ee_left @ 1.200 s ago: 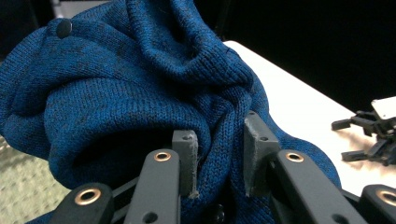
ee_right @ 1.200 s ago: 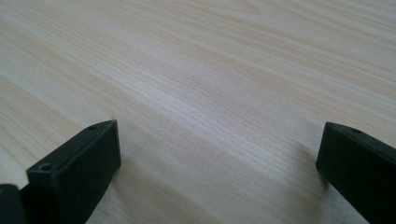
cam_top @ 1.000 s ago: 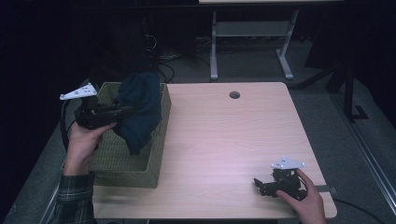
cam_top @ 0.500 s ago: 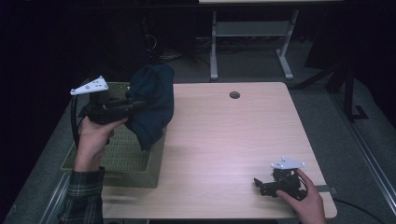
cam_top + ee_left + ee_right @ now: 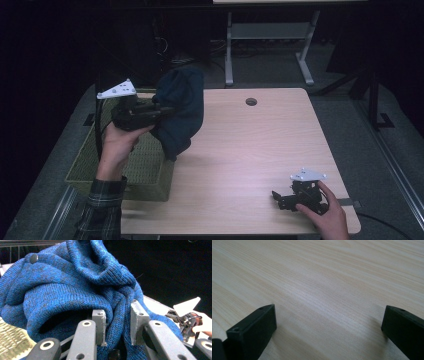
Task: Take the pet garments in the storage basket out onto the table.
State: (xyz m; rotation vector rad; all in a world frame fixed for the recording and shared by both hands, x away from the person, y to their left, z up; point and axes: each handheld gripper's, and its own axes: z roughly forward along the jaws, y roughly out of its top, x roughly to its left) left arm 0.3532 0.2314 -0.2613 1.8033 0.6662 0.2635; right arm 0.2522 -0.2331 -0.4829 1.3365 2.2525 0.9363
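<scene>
A dark blue knitted sweater (image 5: 181, 111) hangs above the table's left edge, over the rim of a green woven basket (image 5: 127, 172). My left gripper (image 5: 159, 113) is shut on the sweater; in the left gripper view a fold of the knit (image 5: 75, 290) is pinched between the two grey pads (image 5: 99, 325). My right gripper (image 5: 277, 196) rests low on the table near the front right corner. Its jaws stand wide apart over bare wood (image 5: 324, 290), with nothing between them.
The light wooden table (image 5: 250, 150) has a round cable hole (image 5: 251, 101) at the back. The basket stands at the table's left side, partly off its edge. A metal stand (image 5: 270, 35) is on the floor behind the table.
My left gripper has lifted the sweater up out of the basket and carried it right, toward the table. The right gripper has stayed in place.
</scene>
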